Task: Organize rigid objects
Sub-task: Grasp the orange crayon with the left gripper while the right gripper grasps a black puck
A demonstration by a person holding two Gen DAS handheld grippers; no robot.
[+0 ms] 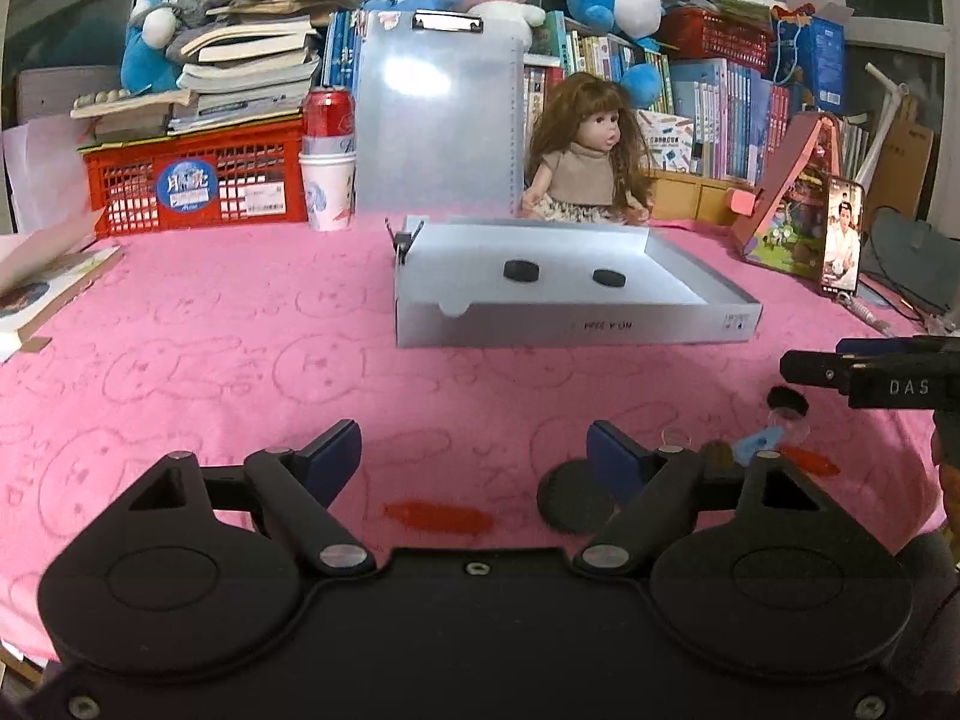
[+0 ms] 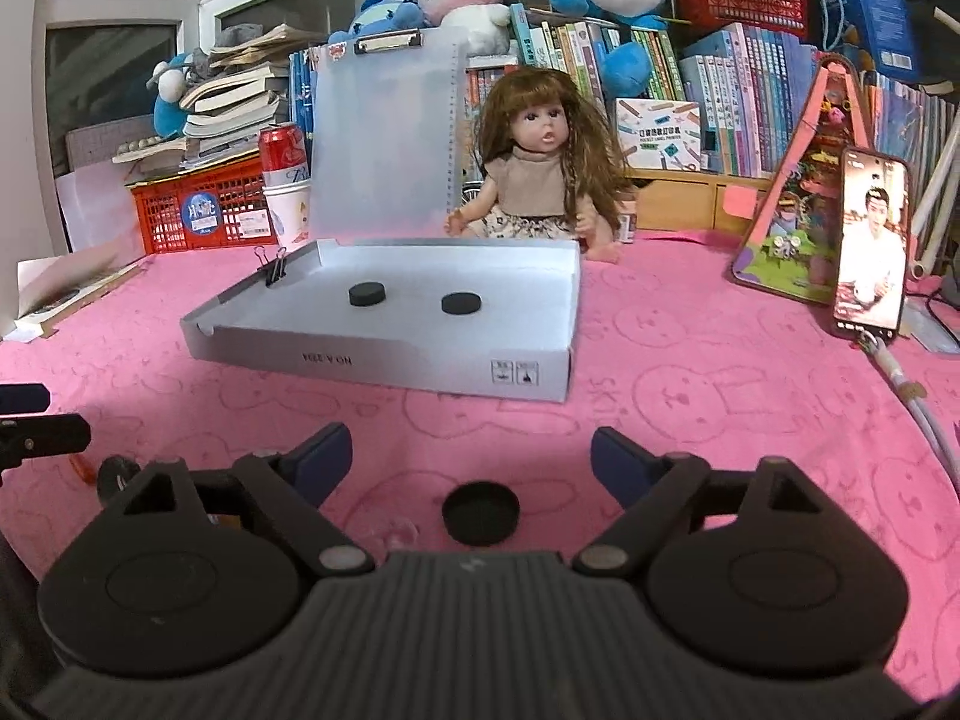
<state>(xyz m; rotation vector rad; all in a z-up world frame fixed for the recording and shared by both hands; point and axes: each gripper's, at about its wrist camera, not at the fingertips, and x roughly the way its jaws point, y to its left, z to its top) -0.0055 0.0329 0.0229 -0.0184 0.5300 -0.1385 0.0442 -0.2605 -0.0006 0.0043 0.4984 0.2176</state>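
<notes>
left gripper [image 1: 474, 456]: jaws wide apart, nothing between the pads, low over the pink cloth [image 1: 240, 360]
red piece [image 1: 438, 517]: flat on the cloth in the gap between the left fingers, untouched
big black disc [image 1: 570, 498]: on the cloth, partly behind the left gripper's right-hand finger; can't tell if they touch
small clutter [image 1: 759, 441]: blue bit, clear round bits, another red piece, just right of that finger; blurry
right gripper [image 2: 471, 459]: jaws spread wide, holding nothing
black cap [image 2: 480, 511]: on the cloth between the right fingers, clear of both pads; seen from the left wrist as a dark cap [image 1: 787, 401] under the right gripper's tip
grey box [image 2: 384, 363]: shallow, open, mid-table beyond both grippers; clear lid [image 2: 384, 138] standing upright behind it
two black discs: inside the box on its floor, left one [image 2: 366, 294], right one [image 2: 461, 302], apart from each other
binder clip [image 2: 275, 267]: on the box's left wall
phone [image 2: 870, 252]: propped right of the box, screen lit
doll [image 2: 540, 162]: sitting behind the box
red can [image 2: 284, 147]: in a paper cup, left of the lid
red crate [image 2: 198, 204]: far left, books stacked on it
back: bookshelf, plush toys on top
</notes>
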